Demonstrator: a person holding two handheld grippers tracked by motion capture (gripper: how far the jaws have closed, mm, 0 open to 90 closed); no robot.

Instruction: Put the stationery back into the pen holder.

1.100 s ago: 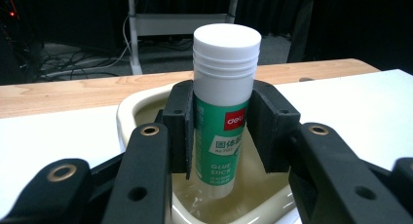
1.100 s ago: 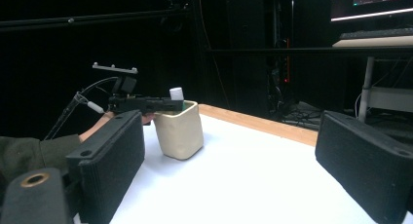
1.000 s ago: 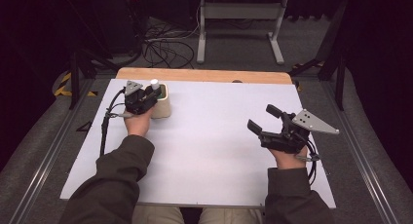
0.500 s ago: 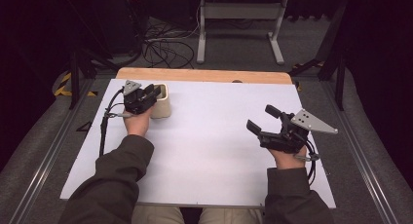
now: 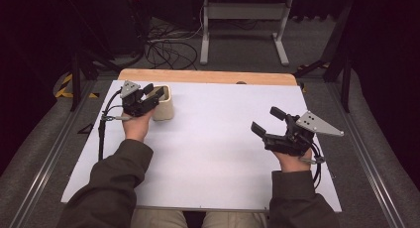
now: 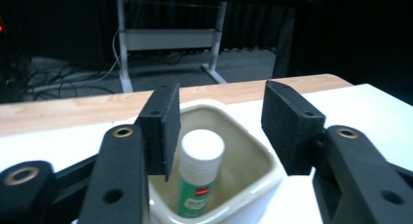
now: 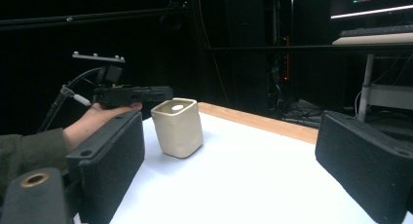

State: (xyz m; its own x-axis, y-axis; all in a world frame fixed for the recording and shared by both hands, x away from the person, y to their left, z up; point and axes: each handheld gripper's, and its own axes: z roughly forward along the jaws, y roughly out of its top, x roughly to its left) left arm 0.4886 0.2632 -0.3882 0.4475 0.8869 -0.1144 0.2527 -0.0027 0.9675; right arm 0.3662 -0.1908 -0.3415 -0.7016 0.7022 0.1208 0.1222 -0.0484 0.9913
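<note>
The glue stick (image 6: pixel 200 173) stands nearly upright inside the cream cup (image 5: pixel 164 103), which sits near the counter's (image 5: pixel 223 139) far left corner, just inside the wooden far edge. The left gripper (image 5: pixel 152 92) hangs directly over the cup's mouth, so the stick lies straight below and between its jaws, its long axis running up toward them with the white cap on top. Those jaws have just been opening: in the left gripper view they stand partly apart, one pad close beside the cap and the other off to the far side above the rim, neither pressing on it, so nothing is held. Any coming move by this hand would likely be straight up and away, or down again along the stick's axis. The right gripper (image 5: pixel 264 121) rests wide open and empty near the counter's right edge, well apart from the cup.
</note>
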